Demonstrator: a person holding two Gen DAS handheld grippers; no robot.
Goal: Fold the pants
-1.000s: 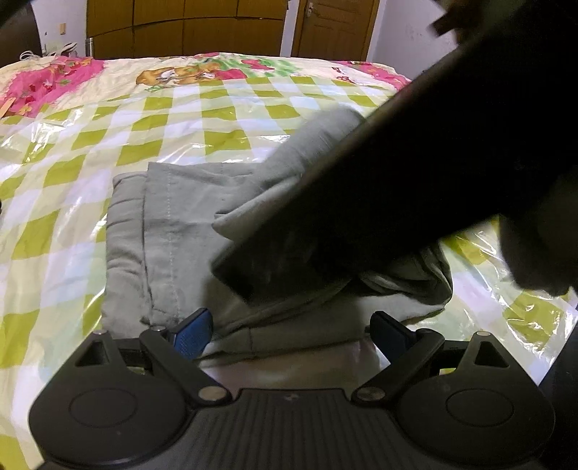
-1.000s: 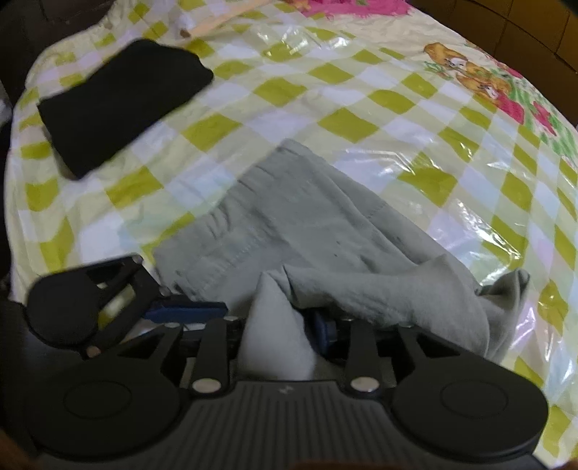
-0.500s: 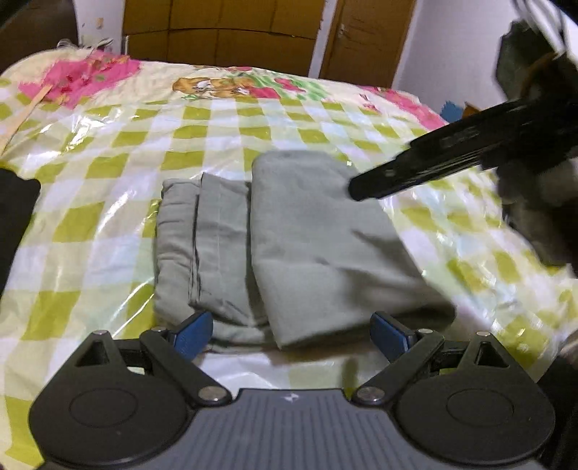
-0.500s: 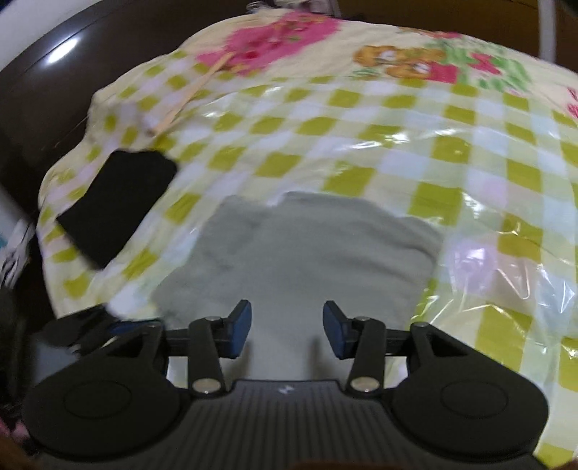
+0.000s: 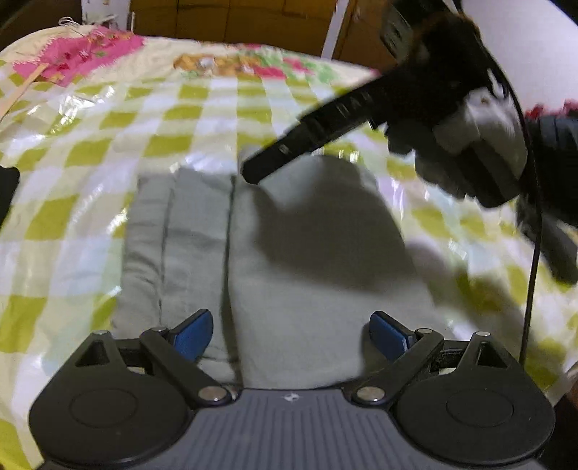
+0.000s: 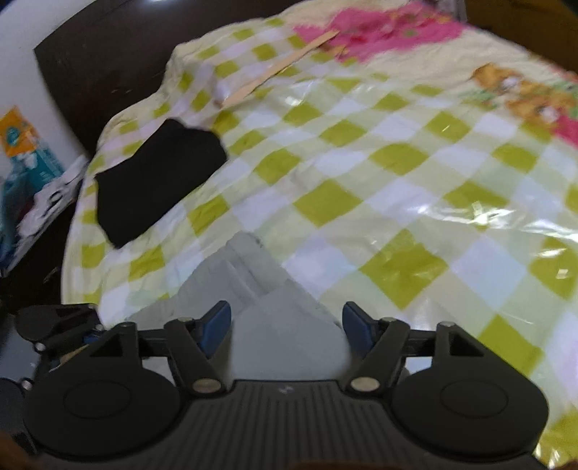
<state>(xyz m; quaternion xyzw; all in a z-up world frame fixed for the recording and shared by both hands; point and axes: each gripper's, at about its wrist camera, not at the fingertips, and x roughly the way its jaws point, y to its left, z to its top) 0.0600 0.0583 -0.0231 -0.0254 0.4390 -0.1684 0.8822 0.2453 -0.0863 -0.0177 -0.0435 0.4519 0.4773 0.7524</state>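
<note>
Grey pants [image 5: 274,253] lie folded in a flat rectangle on the checked bedspread [image 5: 180,108]. My left gripper [image 5: 290,336] hovers over their near edge, open, with nothing between its blue pads. In the right wrist view a corner of the pants [image 6: 267,300] shows under my right gripper [image 6: 287,327], whose jaws are opening above the cloth and hold nothing. From the left wrist view the right gripper's black body [image 5: 325,126] and the hand on it hang above the far right part of the pants.
A folded black garment [image 6: 159,184] lies near the bed's left edge, a wooden stick [image 6: 281,68] beyond it. Dark floor and a colourful package [image 6: 21,144] lie past that edge. Wooden cupboards and a door [image 5: 253,18] stand behind the bed.
The right gripper let go of the grey fold it pinched, opened and pulled back up to the right. The pants now lie flat, folded over. The left gripper barely moved.
</note>
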